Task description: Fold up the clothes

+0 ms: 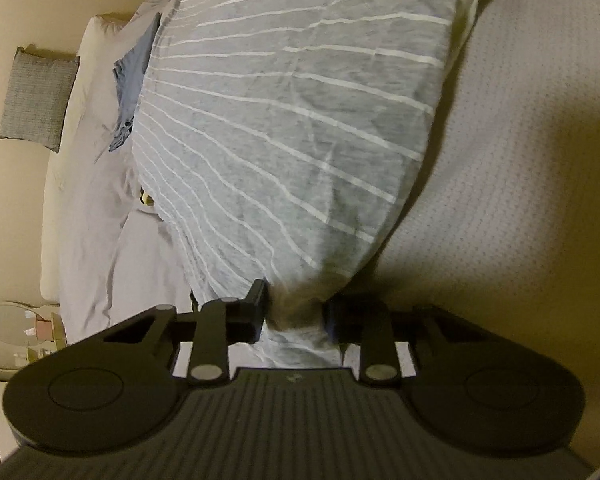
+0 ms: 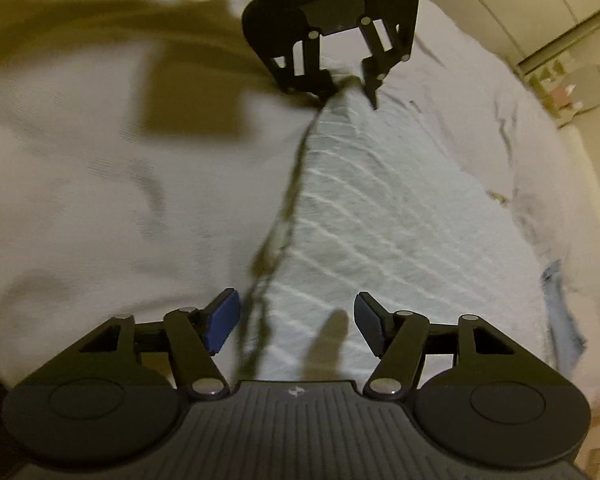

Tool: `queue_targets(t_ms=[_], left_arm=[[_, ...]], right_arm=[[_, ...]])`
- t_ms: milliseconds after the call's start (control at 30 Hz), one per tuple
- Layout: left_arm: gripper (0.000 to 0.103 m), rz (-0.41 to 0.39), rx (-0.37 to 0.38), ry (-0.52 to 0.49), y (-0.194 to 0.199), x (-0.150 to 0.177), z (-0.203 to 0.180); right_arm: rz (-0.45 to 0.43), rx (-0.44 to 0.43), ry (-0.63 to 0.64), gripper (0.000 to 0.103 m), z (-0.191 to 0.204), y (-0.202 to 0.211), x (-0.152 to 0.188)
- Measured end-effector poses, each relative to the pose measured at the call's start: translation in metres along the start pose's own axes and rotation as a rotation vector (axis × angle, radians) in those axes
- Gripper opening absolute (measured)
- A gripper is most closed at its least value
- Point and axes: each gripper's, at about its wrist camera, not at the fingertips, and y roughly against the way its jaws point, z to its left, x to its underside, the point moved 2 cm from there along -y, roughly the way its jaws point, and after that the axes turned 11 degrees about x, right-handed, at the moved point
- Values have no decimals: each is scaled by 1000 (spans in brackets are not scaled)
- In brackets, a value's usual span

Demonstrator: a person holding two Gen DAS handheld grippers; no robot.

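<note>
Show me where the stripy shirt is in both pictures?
Left wrist view: the stripy shirt fills the middle and top, its near end bunched between the left gripper fingers.
Right wrist view: the stripy shirt runs from bottom centre up to the left gripper; the right gripper is open over it.
Shared landmark: the blue cloth beside it.

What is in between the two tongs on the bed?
The striped shirt stretches between the right tongs and the left tongs, seen in the right wrist view, lying on the bedspread.
</note>
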Motion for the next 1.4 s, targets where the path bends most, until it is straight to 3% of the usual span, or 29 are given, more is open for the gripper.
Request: queue_targets(t_ms=[67, 133, 167, 200, 400, 733, 867, 1033, 1233, 1400], left_arm=[[21, 11, 10, 17, 0, -3, 5], [13, 17, 23, 26, 1, -5, 9], [12, 19, 31, 30, 3, -5, 11], [10, 17, 32, 33, 8, -5, 13], [6, -11, 10, 36, 44, -9, 40], [6, -23, -6, -50, 59, -53, 149], [6, -20, 38, -77, 38, -81, 205], [6, -18, 114, -89, -7, -117, 266], [6, -10, 226, -109, -82, -146, 310], [6, -20, 275, -110, -126, -166, 342]], right_arm=[[0, 17, 9, 55, -3, -5, 1], [13, -2, -5, 14, -9, -7, 2], [19, -11, -12, 2, -12, -8, 3], [20, -21, -25, 0, -17, -6, 3], [-22, -75, -127, 0, -63, 27, 2], [-57, -1, -296, 0, -187, 65, 26], [-42, -13, -372, 0, -239, 50, 53], [2, -100, -496, 0, -300, 5, 101], [62, -221, -631, 0, -351, -57, 153], [107, -274, -727, 0, -380, -90, 177]])
